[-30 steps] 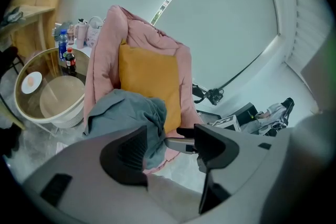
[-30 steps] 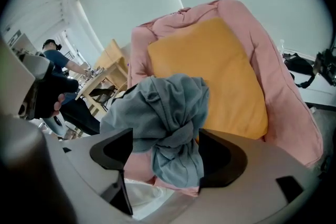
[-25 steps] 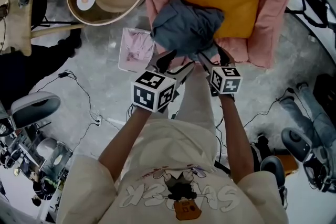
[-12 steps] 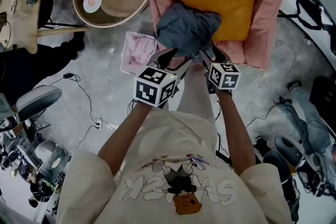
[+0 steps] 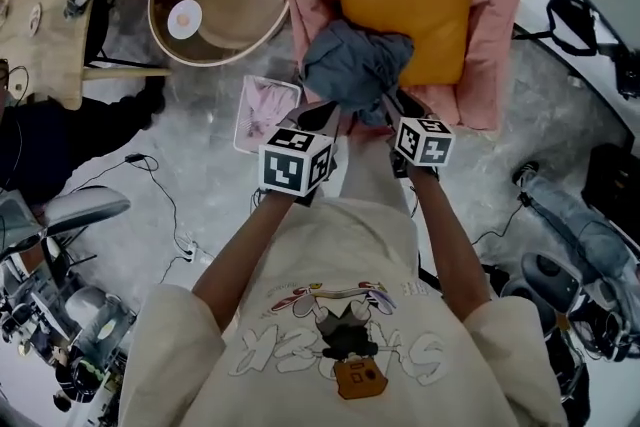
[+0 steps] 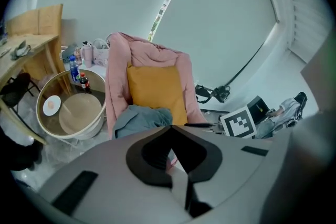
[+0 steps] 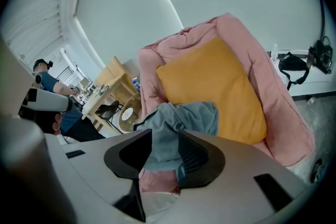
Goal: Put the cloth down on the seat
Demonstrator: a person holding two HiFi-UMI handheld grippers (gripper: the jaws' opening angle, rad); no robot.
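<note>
Left gripper (image 6: 170,127): fingers have just closed and are pressed together on nothing, held just short of the pink seat (image 5: 482,65). Grey-blue cloth (image 5: 355,65): lies bunched on the seat's front part, resting against the yellow cushion (image 5: 405,0). Right gripper (image 7: 165,135): fingers stand partly spread and have just been closing. The cloth's near edge shows between them.

Head cam looks steeply down; 2 tool cams face fwd, near pink chair (image 5: 502,15), which all 3 share.
</note>
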